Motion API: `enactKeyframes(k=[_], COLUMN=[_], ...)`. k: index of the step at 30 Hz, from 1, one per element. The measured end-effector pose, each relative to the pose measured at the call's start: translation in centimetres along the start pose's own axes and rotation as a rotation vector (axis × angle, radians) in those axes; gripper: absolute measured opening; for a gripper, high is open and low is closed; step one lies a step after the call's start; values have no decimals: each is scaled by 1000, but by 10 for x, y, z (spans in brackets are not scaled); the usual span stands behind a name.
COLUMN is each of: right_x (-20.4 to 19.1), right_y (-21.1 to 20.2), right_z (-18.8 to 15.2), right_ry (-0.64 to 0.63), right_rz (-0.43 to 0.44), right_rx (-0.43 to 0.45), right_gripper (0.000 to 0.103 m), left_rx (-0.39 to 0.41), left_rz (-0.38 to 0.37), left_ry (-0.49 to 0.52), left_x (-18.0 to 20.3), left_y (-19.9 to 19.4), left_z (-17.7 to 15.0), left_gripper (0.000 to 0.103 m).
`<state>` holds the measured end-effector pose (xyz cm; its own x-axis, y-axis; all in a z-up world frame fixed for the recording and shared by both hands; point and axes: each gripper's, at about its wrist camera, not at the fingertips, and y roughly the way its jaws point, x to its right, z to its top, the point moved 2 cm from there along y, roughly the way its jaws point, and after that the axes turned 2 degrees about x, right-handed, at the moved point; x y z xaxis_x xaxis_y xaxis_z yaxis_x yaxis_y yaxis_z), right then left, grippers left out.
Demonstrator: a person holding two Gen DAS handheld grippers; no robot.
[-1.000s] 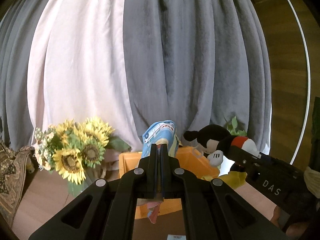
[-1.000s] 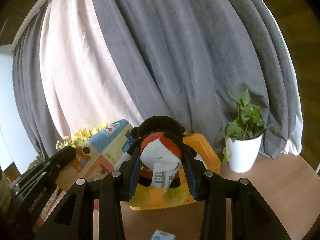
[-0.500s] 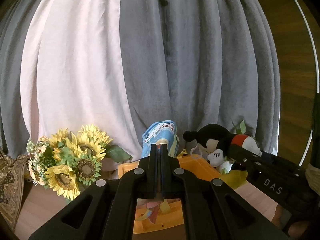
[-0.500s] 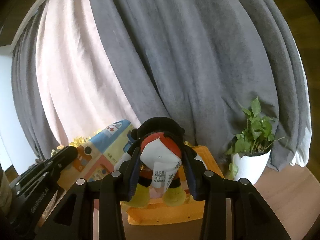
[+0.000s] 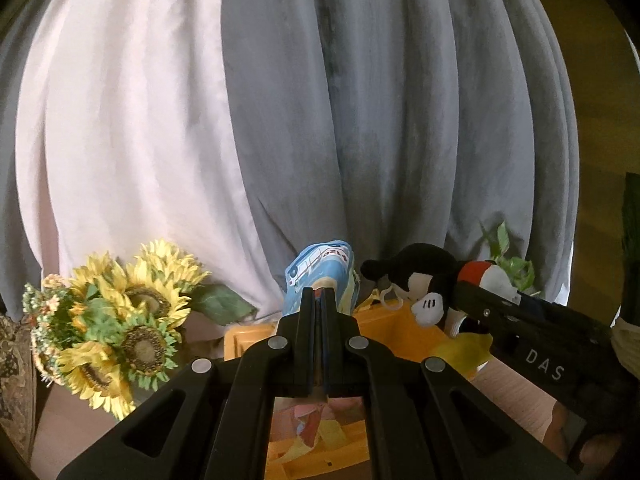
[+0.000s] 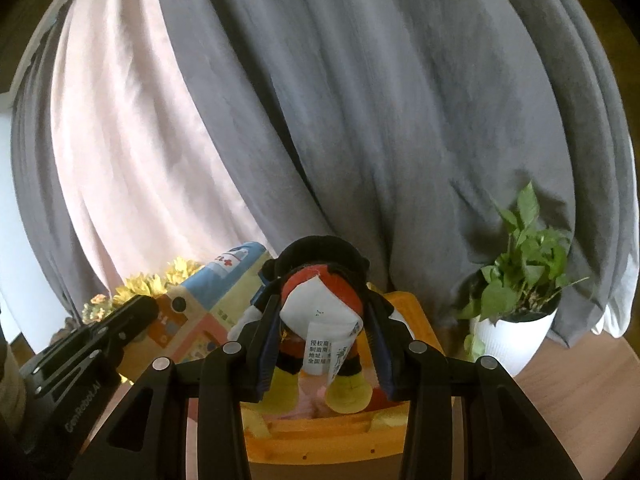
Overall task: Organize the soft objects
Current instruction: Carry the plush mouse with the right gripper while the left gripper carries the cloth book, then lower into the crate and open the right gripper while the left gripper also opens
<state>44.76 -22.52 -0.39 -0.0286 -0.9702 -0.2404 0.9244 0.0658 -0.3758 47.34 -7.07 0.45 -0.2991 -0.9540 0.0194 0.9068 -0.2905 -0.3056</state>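
My left gripper (image 5: 319, 296) is shut on a colourful soft cloth book (image 5: 320, 270) with vehicle pictures and holds it over an orange bin (image 5: 400, 328). The book also shows in the right wrist view (image 6: 208, 300). My right gripper (image 6: 322, 320) is shut on a Mickey Mouse plush (image 6: 320, 304), black head, red shorts, yellow shoes, white tag, held over the orange bin (image 6: 320, 440). The plush also shows at the right of the left wrist view (image 5: 420, 284), with the right gripper (image 5: 460, 292) around it. The left gripper's body shows at the left of the right wrist view (image 6: 132, 316).
A bunch of sunflowers (image 5: 116, 320) stands left of the bin. A potted green plant in a white pot (image 6: 516, 320) stands right of it on the wooden table (image 6: 580, 400). Grey and pale pink curtains (image 5: 320, 120) hang close behind. A patterned cloth (image 5: 12, 380) lies far left.
Both grippers have moved forward toward the curtain with their toys, so the orange bin now lies lower and closer beneath them. The grips have not changed.
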Motion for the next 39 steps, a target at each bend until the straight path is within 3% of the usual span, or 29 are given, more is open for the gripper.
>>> enactKeyframes(k=[15,27,36,38,39], right_x=[24,30,31,32,32], right_y=[91,128,146,149,150], right_z=[-30,-66,-73,-75,-76], right_ry=[17,17,13,16,21], right_rz=[-38,-52,-64,-66,-60], right_rx=[-165,-289,-344,-356,-363], right_gripper=[42,42,42,43,45], left_rx=[-169,-326,-439,-456,-471], left_rz=[-44,-80,-98,-100,-108], left_ry=[29,-18,-44,-51,-56], left_x=[-6,-8,-8,-7,-7], left_y=[81,117,141,144,146], left_z=[-40,-77,-96,-100,-101], left_gripper=[5,5,5,10,18])
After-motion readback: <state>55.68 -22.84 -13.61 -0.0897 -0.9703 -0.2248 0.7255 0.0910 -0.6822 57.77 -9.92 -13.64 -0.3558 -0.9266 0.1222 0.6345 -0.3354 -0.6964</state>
